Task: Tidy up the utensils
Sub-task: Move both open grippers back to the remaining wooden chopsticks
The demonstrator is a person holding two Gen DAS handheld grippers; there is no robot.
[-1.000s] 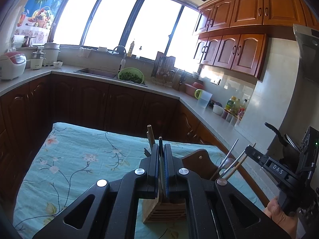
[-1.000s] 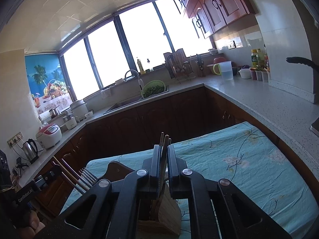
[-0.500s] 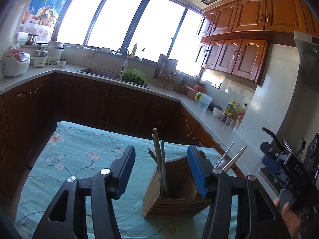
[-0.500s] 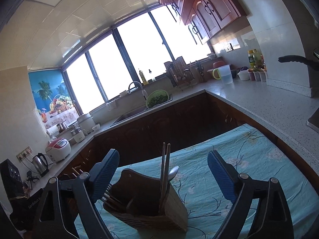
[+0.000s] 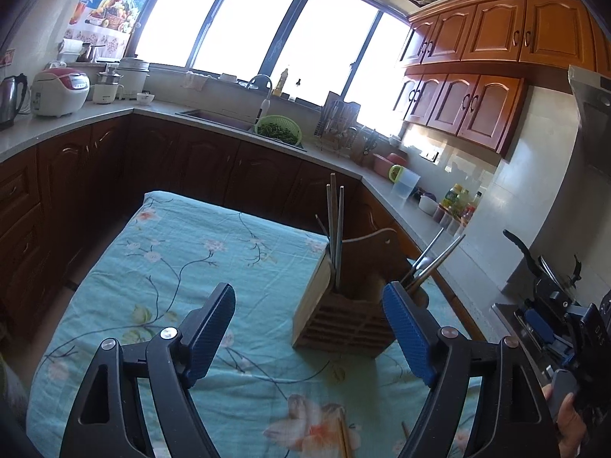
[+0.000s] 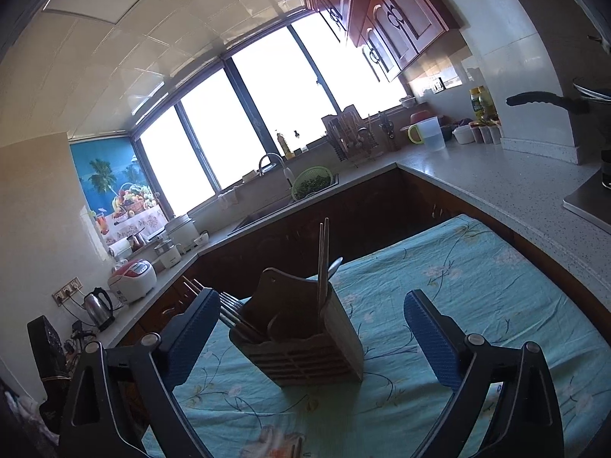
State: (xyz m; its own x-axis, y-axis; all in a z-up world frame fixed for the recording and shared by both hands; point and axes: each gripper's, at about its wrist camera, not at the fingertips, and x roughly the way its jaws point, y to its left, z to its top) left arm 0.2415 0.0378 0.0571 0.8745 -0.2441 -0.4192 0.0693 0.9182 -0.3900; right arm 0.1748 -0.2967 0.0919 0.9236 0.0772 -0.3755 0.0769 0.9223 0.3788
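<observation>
Floral tablecloth (image 5: 183, 267); utensil holder (image 6: 305, 343) beyond both opening jaws, untouched.

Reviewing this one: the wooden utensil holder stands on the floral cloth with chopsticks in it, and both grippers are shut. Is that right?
Not quite. The wooden utensil holder does stand on the floral cloth with chopsticks in it, but both grippers are open and still opening, with nothing gripped: the left gripper in the left wrist view, the right gripper in the right wrist view.
</observation>
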